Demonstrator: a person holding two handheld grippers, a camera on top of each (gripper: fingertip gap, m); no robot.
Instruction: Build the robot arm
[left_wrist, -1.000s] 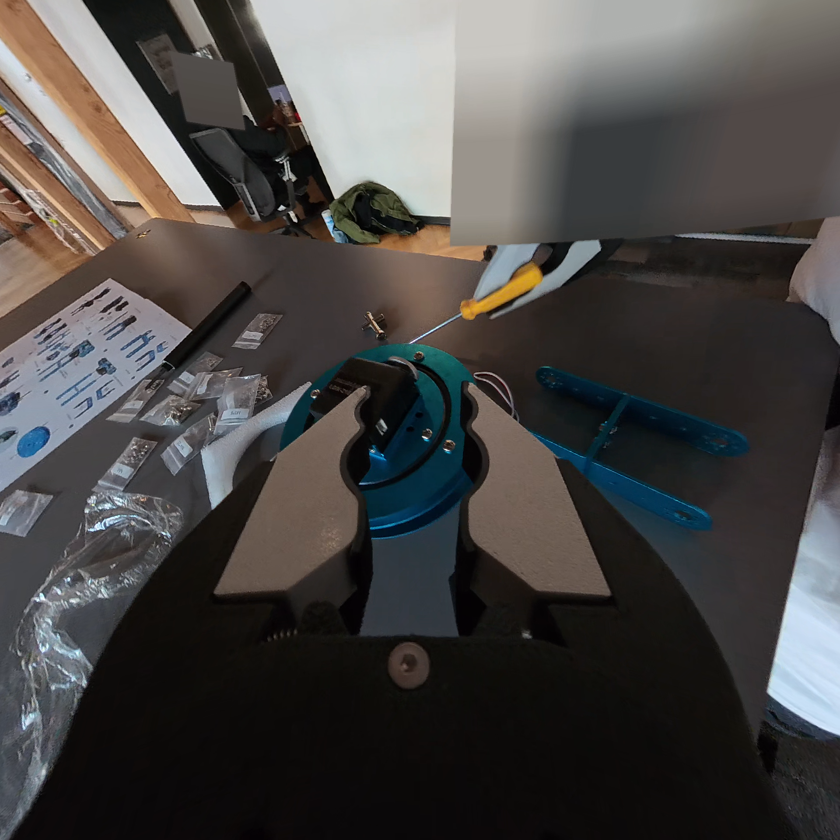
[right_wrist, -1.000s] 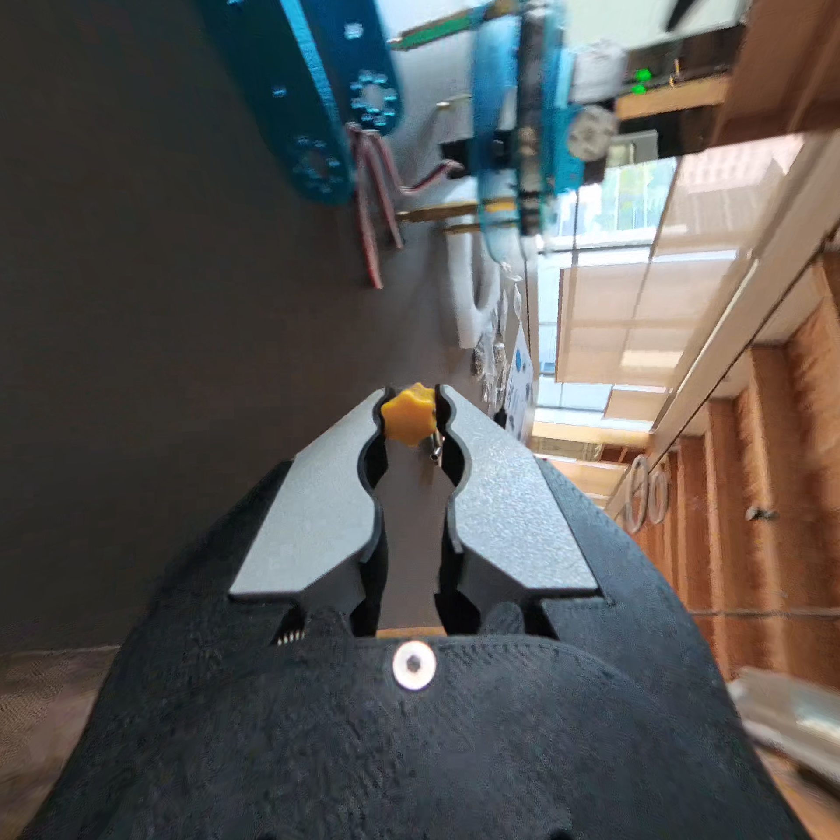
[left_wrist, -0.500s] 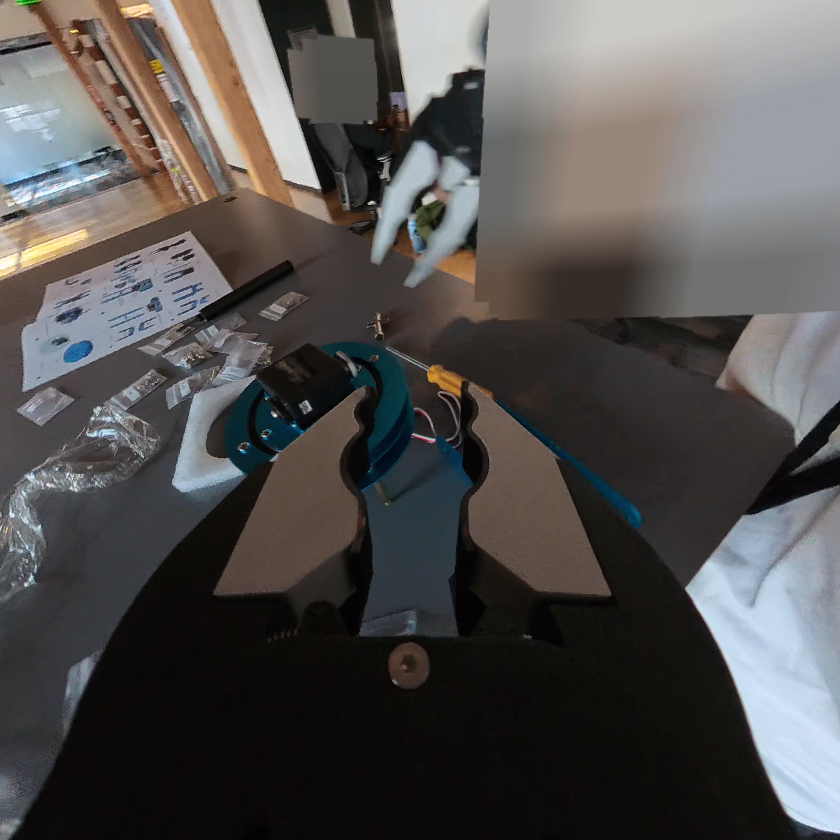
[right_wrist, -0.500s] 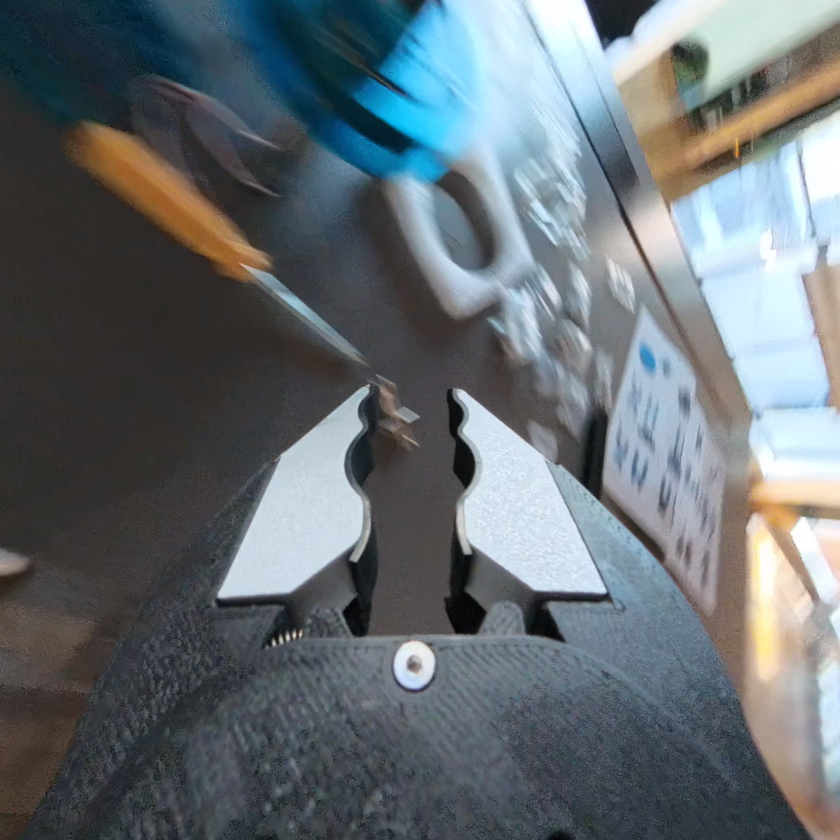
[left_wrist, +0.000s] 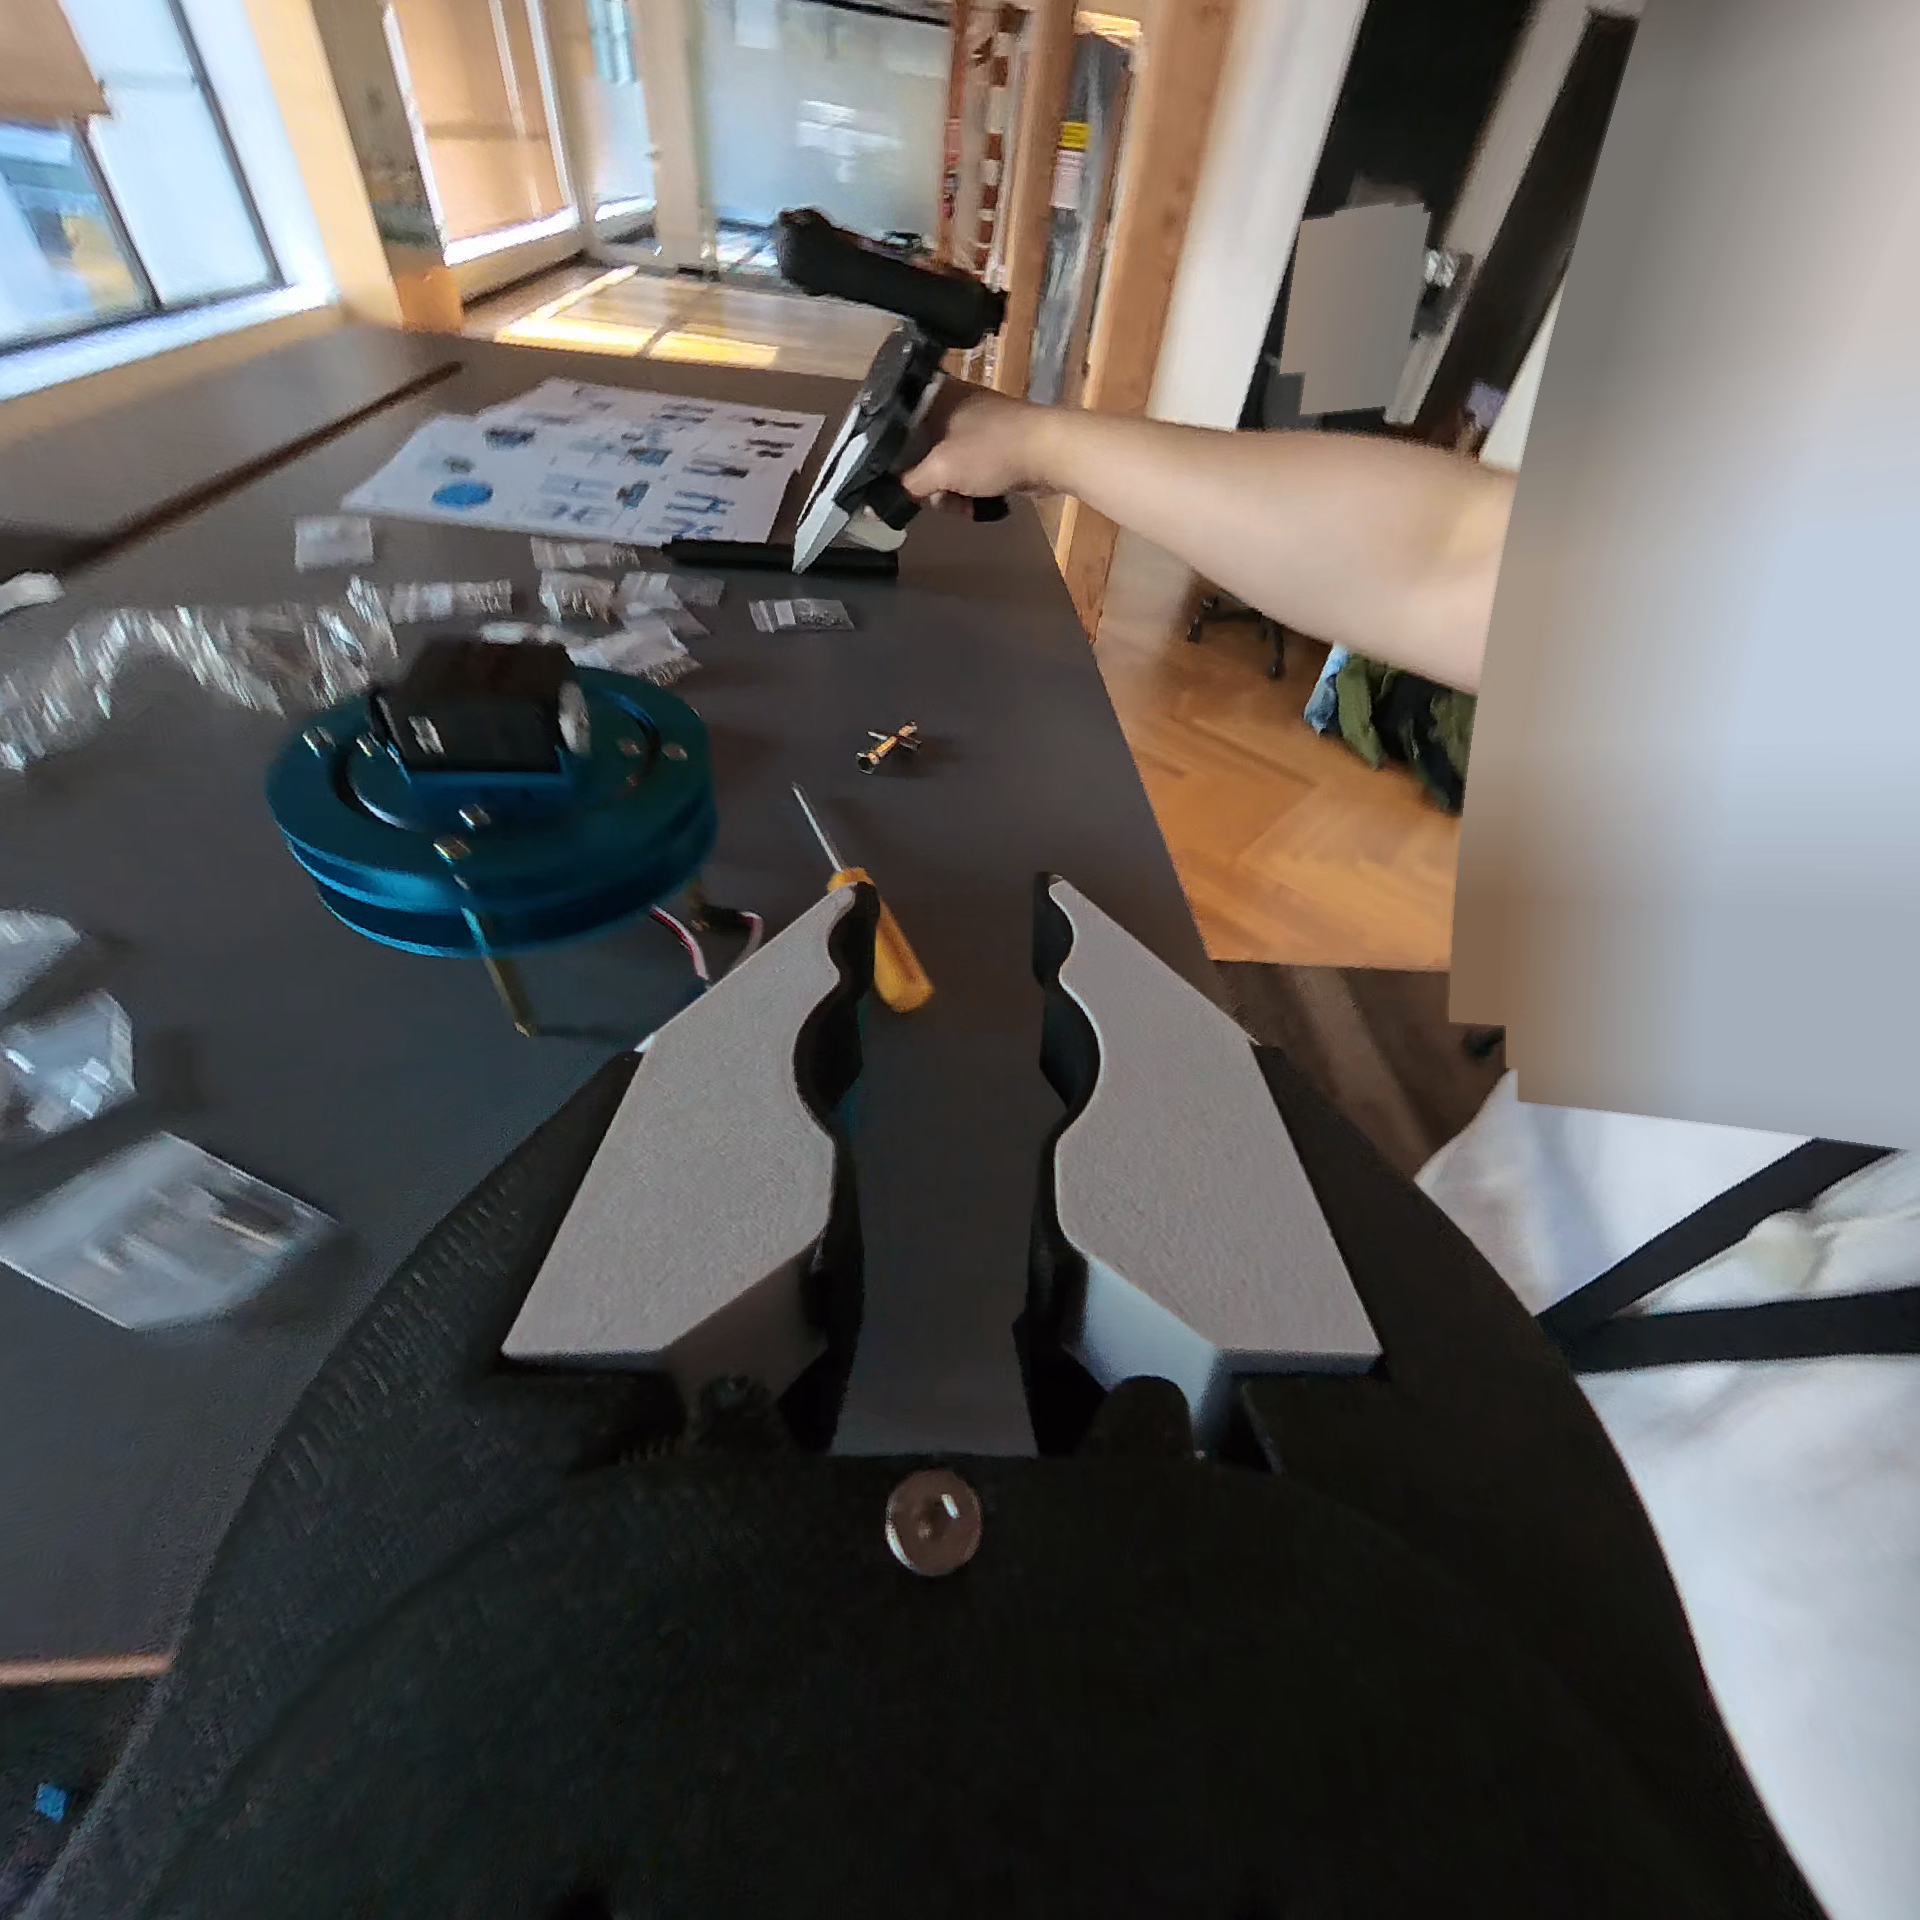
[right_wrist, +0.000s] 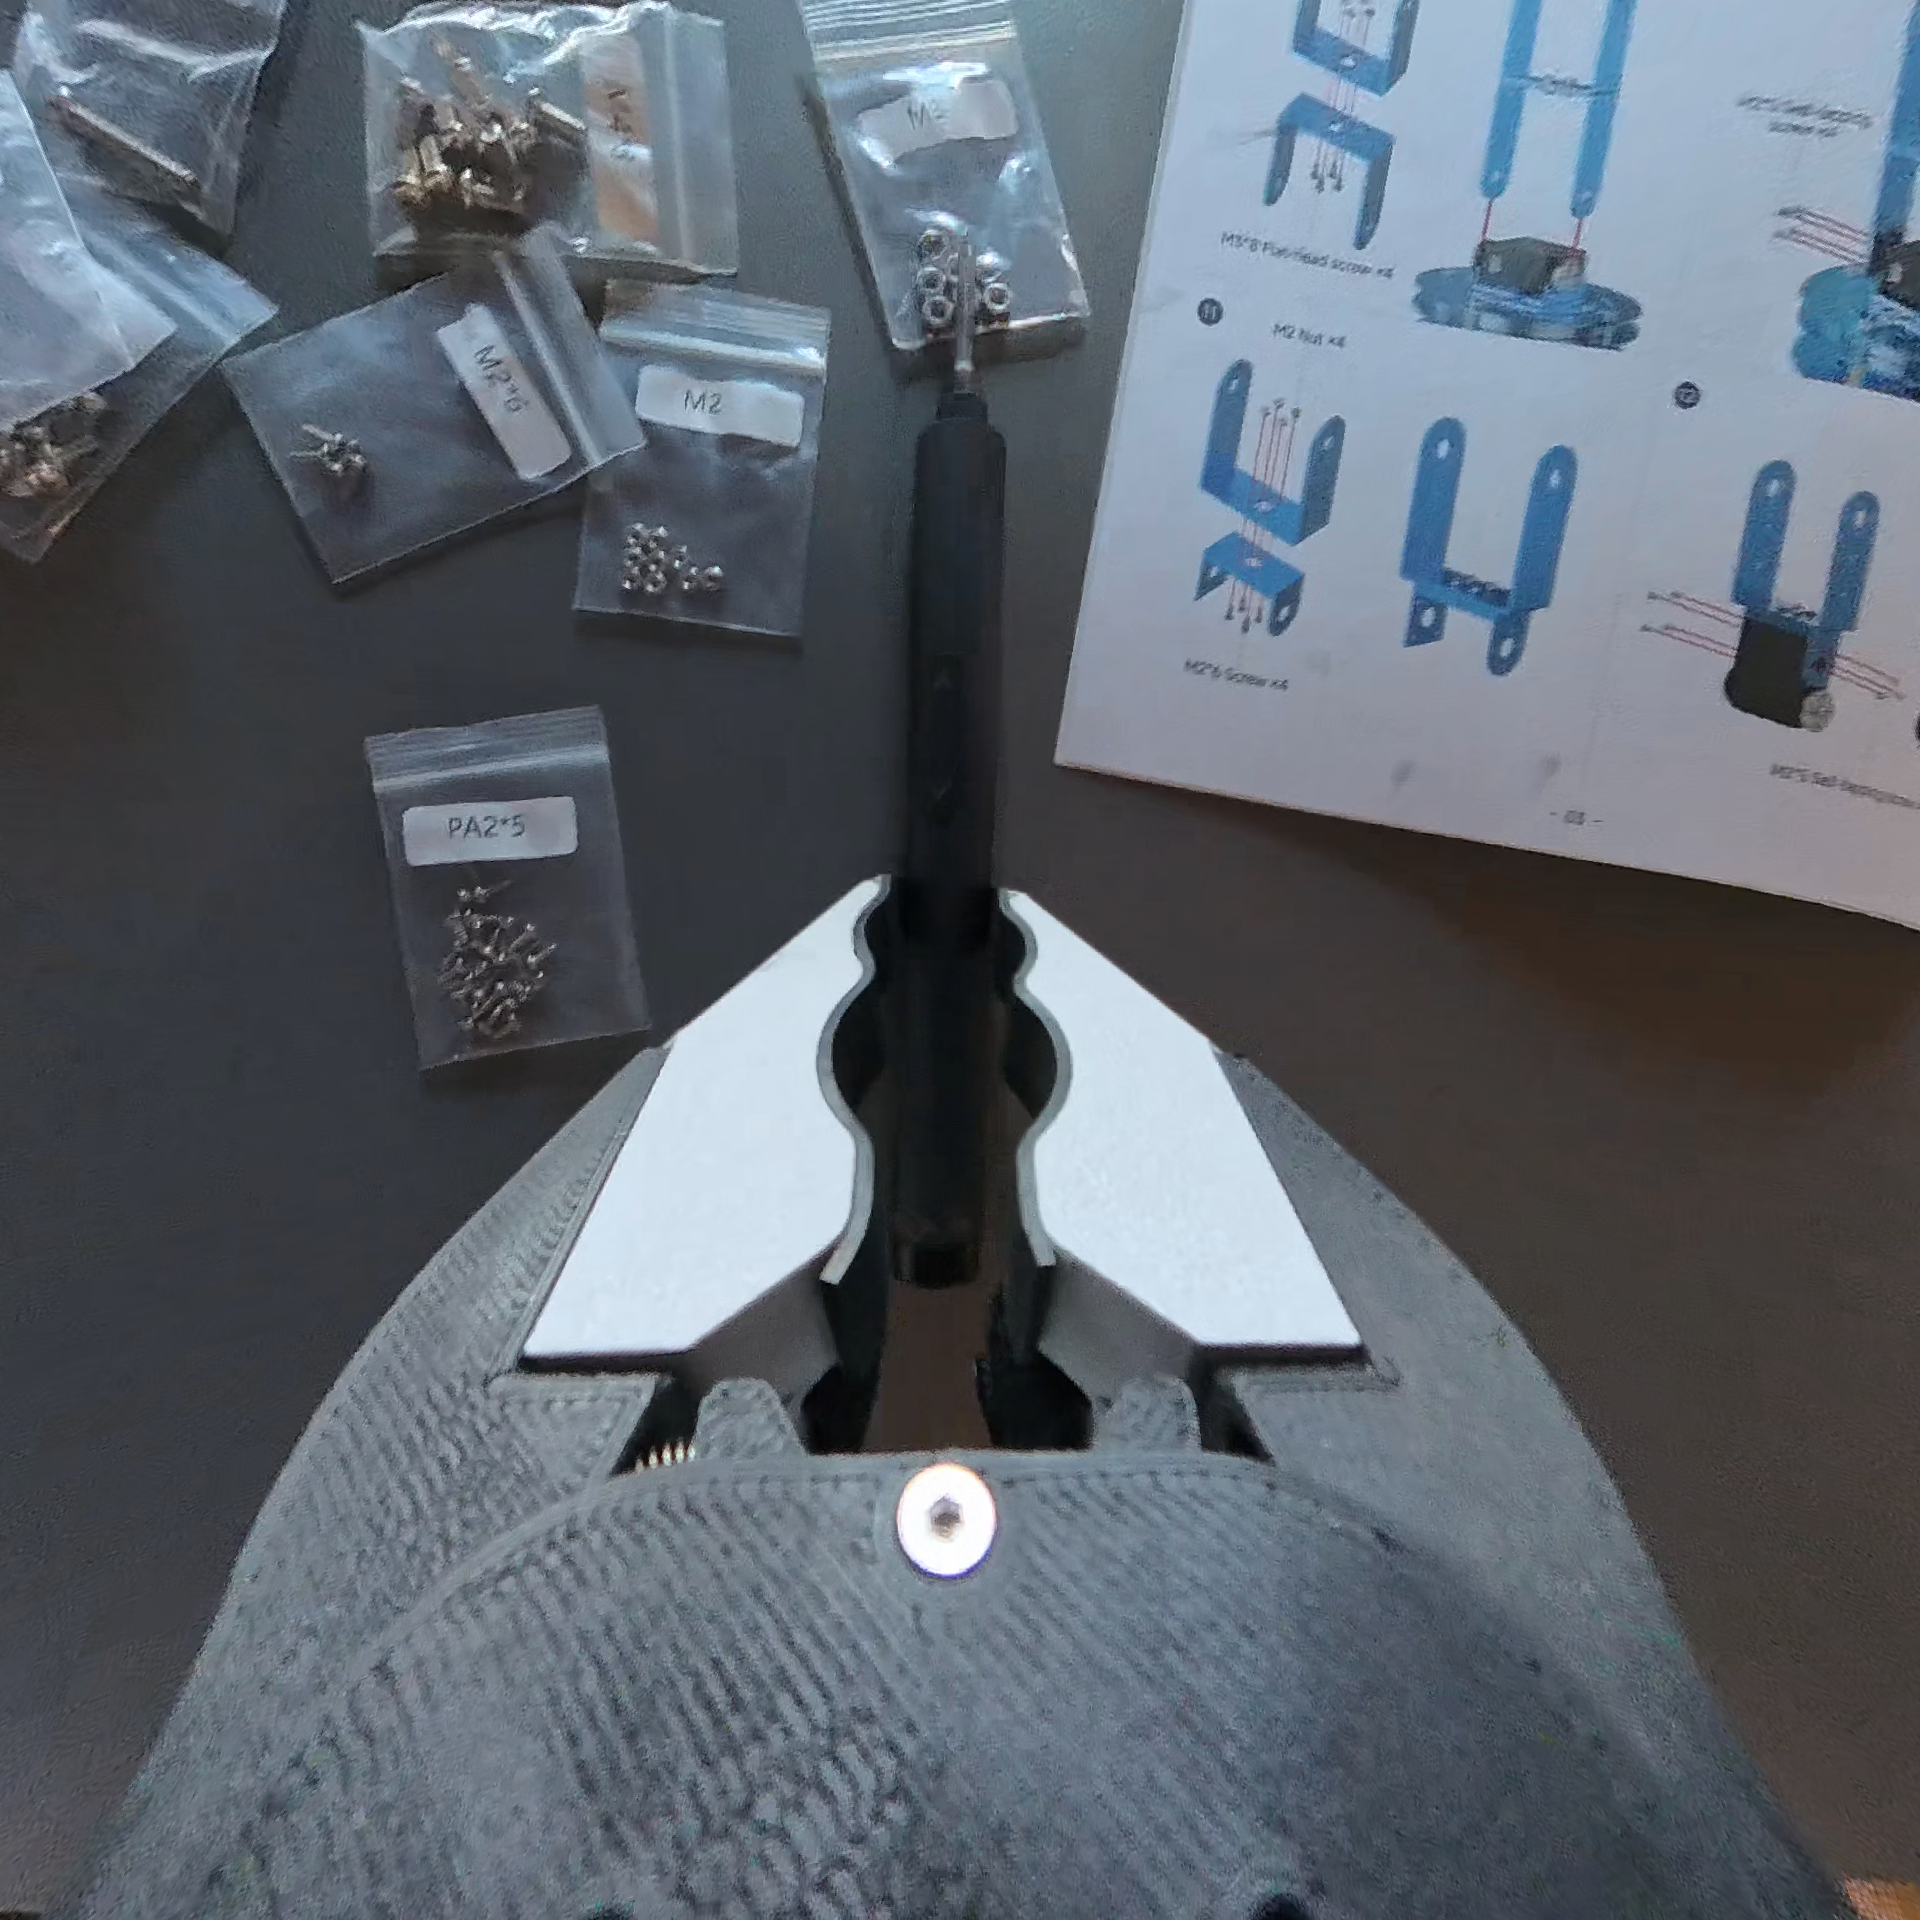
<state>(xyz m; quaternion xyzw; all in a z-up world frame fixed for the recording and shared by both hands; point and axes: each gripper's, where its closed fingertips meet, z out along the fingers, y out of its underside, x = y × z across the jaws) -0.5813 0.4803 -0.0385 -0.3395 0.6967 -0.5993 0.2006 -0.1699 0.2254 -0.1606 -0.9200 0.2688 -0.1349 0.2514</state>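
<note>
My right gripper (right_wrist: 943, 894) points down at the dark table, its fingers closed on the sides of a black pen-shaped screwdriver (right_wrist: 951, 582) that lies flat there. It also shows in the left wrist view (left_wrist: 805, 556), tips down on that black tool (left_wrist: 774, 559), held by a bare arm. My left gripper (left_wrist: 945, 904) is open and empty, above the table. A yellow-handled screwdriver (left_wrist: 894, 961) lies just beyond its left fingertip. A blue round base (left_wrist: 488, 831) carrying a black servo (left_wrist: 478, 717) stands to the left.
Small zip bags of screws and nuts (right_wrist: 499, 883) lie left of the black tool. A printed instruction sheet (right_wrist: 1507, 416) lies to its right. A small metal part (left_wrist: 888, 743) lies near the table's right edge (left_wrist: 1132, 790). Crumpled clear plastic (left_wrist: 187, 644) sits far left. About 50 cm separates my left fingertips from my right.
My right gripper let go of the yellow screwdriver, which now lies on the table, moved to the black tool and closed on it. My left gripper swung right, away from the blue base.
</note>
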